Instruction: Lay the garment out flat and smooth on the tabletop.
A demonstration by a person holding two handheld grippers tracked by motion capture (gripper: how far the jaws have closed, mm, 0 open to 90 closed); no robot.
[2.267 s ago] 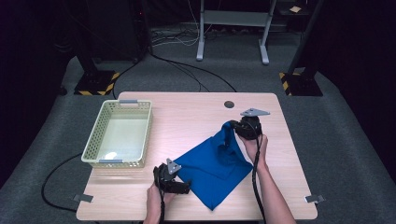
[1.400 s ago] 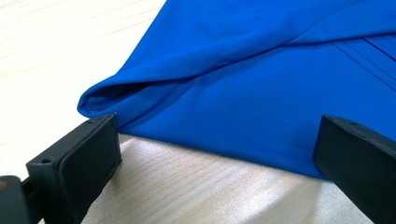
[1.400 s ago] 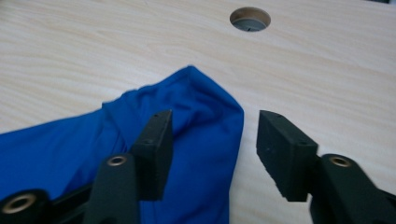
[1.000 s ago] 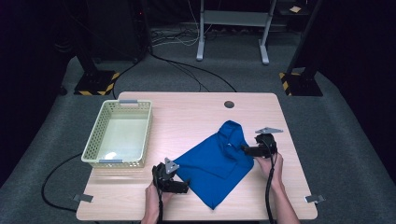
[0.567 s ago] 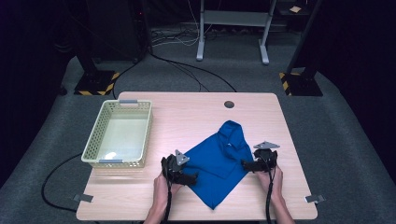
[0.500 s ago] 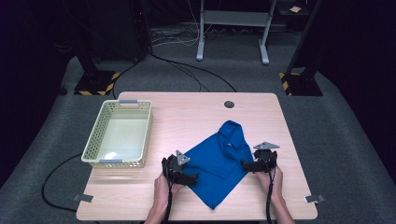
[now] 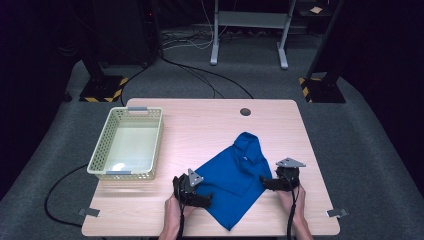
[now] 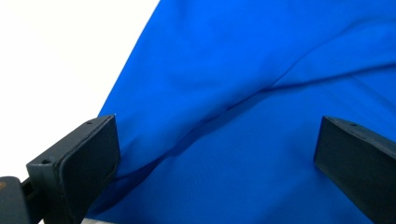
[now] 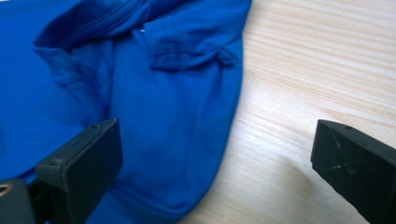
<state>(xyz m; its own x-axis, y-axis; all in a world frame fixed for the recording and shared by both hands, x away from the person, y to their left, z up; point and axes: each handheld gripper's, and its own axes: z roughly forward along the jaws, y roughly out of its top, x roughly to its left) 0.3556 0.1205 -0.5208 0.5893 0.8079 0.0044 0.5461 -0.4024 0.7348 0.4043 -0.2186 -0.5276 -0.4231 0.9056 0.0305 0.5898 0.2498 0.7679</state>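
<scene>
Right hand-held gripper (image 7: 266, 183) now lower, at blue shirt's (image 7: 235, 175) edge — jaws newly spread; left hand-held gripper (image 7: 204, 198) spread too.

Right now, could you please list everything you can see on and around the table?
Blue shirt: one, blue, rumpled on the near middle of the table.
Basket: one, pale yellow-green, at the table's left side.
Table: one, light wood, with a dark round hole near its far edge.
Floor cables: several, black, on the grey carpet beyond the table.
Left gripper: one, black, jaws open at the shirt's left edge.
Right gripper: one, black, jaws open at the shirt's right edge.
</scene>
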